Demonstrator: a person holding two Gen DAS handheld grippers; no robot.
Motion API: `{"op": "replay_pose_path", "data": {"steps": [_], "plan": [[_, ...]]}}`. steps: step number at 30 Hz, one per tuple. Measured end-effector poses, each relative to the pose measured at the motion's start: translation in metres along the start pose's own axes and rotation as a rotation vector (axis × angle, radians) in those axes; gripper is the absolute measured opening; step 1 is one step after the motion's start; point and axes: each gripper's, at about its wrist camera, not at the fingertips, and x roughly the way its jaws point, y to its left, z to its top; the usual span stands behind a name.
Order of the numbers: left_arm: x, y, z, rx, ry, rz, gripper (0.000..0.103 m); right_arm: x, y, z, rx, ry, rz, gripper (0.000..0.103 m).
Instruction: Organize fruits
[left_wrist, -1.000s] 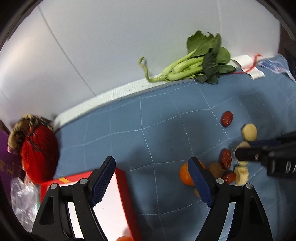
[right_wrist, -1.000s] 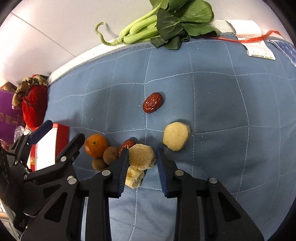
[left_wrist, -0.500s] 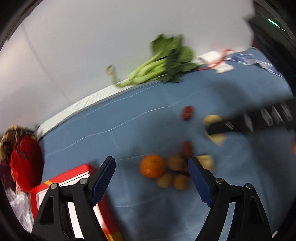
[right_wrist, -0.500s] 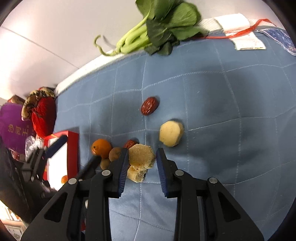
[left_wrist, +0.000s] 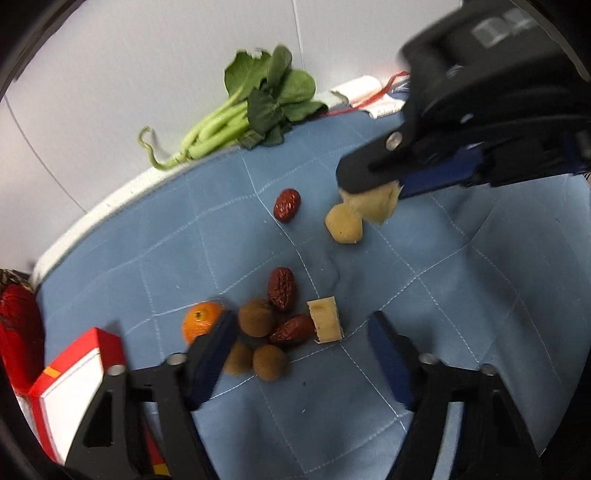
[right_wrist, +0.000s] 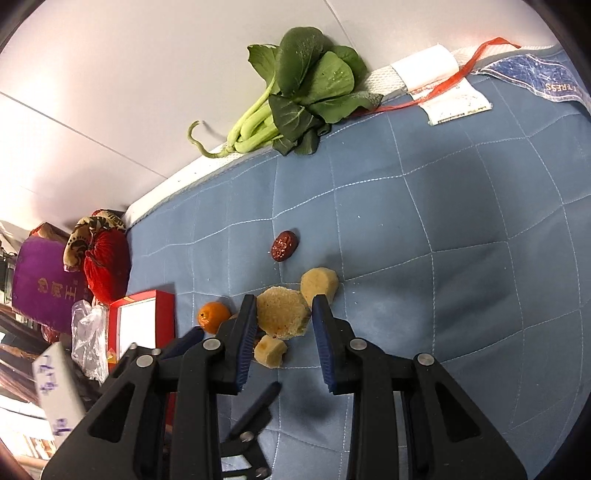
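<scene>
My right gripper (right_wrist: 283, 317) is shut on a pale yellow fruit chunk (right_wrist: 282, 312) and holds it above the blue quilted mat (right_wrist: 461, 258); it shows in the left wrist view (left_wrist: 373, 205) too. My left gripper (left_wrist: 299, 343) is open and empty, just above a cluster: an orange (left_wrist: 201, 325), brown round fruits (left_wrist: 255, 317), red dates (left_wrist: 282, 288) and a cut yellow piece (left_wrist: 325, 319). A lone date (left_wrist: 287, 209) and a round yellow chunk (left_wrist: 344, 229) lie farther back.
Bok choy (right_wrist: 295, 92) lies at the mat's far edge by the white wall. A red box (left_wrist: 74, 380) stands at the left, with a red pouch (right_wrist: 103, 266) and a purple box (right_wrist: 44, 288) beyond it. Labels and a red string (right_wrist: 443, 85) lie at the far right.
My right gripper has lifted the yellow chunk higher off the mat. My left gripper has swung right, over the fruit cluster, away from the red box.
</scene>
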Motion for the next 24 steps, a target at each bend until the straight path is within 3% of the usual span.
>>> {"op": "replay_pose_path", "data": {"steps": [6, 12, 17, 21, 24], "plan": [[0.006, 0.014, 0.007, -0.064, -0.021, -0.046, 0.05, 0.0, -0.003, 0.002, 0.006, 0.0, 0.011, 0.028], [-0.004, -0.002, 0.003, 0.022, -0.04, -0.053, 0.05, 0.0, -0.003, 0.001, 0.008, 0.001, 0.015, 0.028], [-0.02, 0.002, 0.006, 0.002, -0.099, -0.095, 0.05, -0.003, -0.004, 0.001, 0.015, -0.008, 0.017, 0.028], [-0.005, -0.006, 0.004, 0.035, -0.057, -0.09, 0.05, 0.0, -0.002, -0.001, 0.01, 0.0, 0.022, 0.028], [0.008, -0.003, 0.005, 0.01, -0.019, -0.124, 0.04, 0.0, -0.001, -0.001, 0.009, -0.002, 0.018, 0.028]]}}
